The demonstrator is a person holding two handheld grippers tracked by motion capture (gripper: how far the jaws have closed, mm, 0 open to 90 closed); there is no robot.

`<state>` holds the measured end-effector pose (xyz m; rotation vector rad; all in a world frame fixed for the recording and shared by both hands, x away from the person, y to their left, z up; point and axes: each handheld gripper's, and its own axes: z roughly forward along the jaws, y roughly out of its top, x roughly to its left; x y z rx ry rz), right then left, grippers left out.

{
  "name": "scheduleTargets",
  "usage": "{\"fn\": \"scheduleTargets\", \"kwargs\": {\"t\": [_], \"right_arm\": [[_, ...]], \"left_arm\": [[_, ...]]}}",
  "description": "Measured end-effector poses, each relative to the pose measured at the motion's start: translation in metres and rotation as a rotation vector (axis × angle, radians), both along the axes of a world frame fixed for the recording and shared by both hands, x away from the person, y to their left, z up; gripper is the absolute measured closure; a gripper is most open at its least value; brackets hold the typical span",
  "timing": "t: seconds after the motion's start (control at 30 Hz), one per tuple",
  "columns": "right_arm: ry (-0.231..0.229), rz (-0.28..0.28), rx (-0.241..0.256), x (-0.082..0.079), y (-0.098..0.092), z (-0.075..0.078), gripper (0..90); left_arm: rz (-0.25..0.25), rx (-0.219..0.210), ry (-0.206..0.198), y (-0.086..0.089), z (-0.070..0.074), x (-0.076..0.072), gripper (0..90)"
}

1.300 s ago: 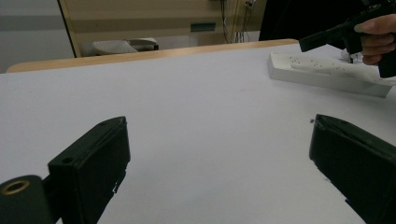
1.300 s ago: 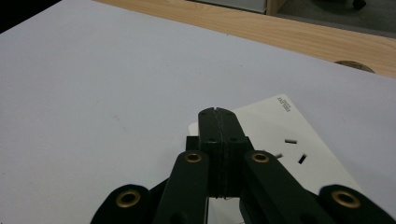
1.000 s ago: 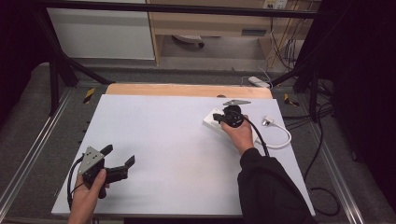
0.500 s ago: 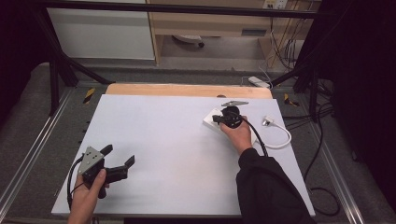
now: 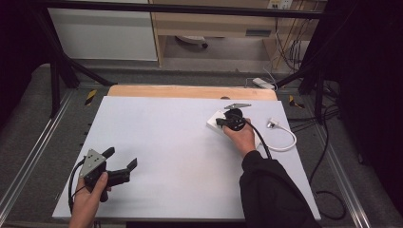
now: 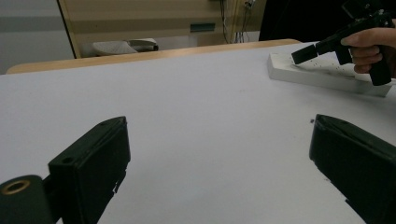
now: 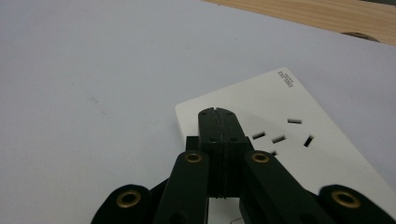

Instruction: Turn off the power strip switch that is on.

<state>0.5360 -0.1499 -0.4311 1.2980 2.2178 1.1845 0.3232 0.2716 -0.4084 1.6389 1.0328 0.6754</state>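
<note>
Right gripper view: power strip [image 7: 299, 135] label unreadable.

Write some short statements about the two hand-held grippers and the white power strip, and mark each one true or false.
1. The right hand-held gripper has its jaws closed together. True.
2. The left hand-held gripper is shut. False: its jaws stand wide apart.
3. The right hand-held gripper is over the white power strip. True.
4. The left hand-held gripper holds the white cable. False: the cable lies at the table's right side, far from it.
</note>
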Motion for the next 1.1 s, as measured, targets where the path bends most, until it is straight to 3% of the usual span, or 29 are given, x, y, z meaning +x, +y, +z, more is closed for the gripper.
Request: {"fn": "scheduleTargets", "kwargs": {"t": [1.1], "right_arm": [[0.018,0.003,-0.015,0.0035,0.0,-0.0013,90.0]], "left_arm": [[0.0,0.004,0.001,-0.0003,-0.0002,0.0001,4.9]]}}
